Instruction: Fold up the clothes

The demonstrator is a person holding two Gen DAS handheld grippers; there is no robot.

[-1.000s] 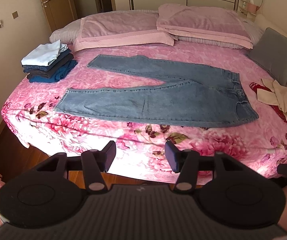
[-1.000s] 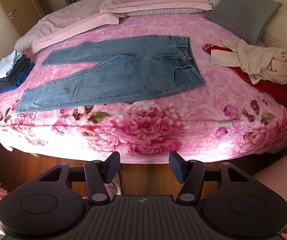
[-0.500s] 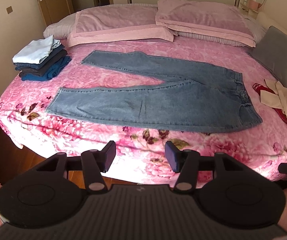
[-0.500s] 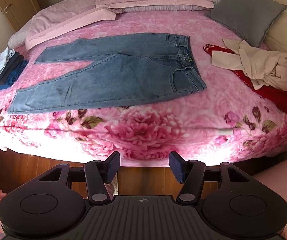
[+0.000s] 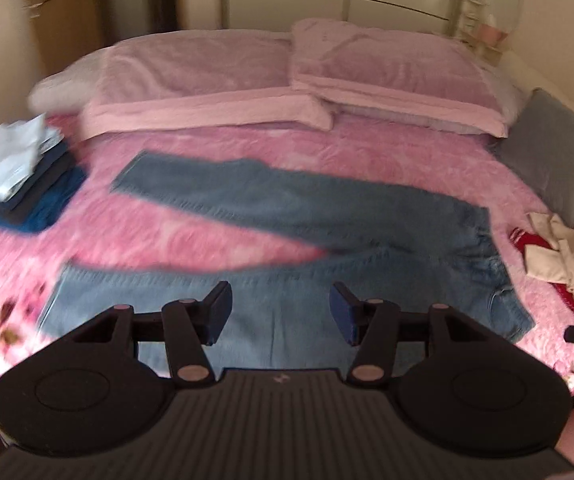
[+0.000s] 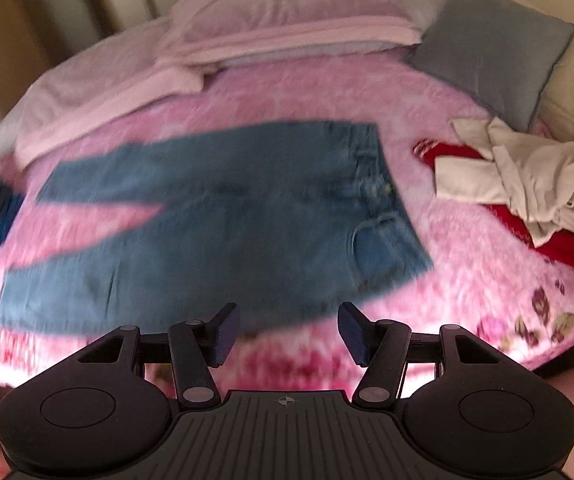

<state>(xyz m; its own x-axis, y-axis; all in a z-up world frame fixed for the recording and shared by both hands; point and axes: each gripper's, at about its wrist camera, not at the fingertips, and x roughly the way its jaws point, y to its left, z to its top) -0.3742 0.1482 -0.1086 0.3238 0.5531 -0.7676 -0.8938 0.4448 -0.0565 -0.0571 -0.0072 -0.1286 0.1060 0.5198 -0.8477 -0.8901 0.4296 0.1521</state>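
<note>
**Clerk:** Nearest the lens, item one: left gripper (image 5: 279, 314), jaws spread wide, nothing between them, hovering over the near leg of the jeans (image 5: 287, 240). Item two: right gripper (image 6: 289, 332), likewise wide apart and empty, poised at the bed's near edge just short of the denim.

**Checker:** And the jeans themselves?

**Clerk:** Item three: one pair, blue, laid flat on the pink floral bedspread (image 6: 467, 240), legs splayed apart toward the left, waistband (image 6: 371, 168) to the right. Unfolded. Both views are blurred, so seams and hems are not itemised.

**Checker:** Step in hand?

**Clerk:** By my reading, the approach before the first fold. Next move likely calls for one pinch at the near leg's hem and one at the waist's near corner, carrying that leg over onto the far one.

**Checker:** Further back?

**Clerk:** Item four: folded stack (image 5: 19, 176), far left. Item five: crumpled cream and red garments (image 6: 527, 184), right, awaiting. Item six: grey cushion (image 6: 495, 48). Item seven: pink pillows (image 5: 287, 76) at the head.
</note>
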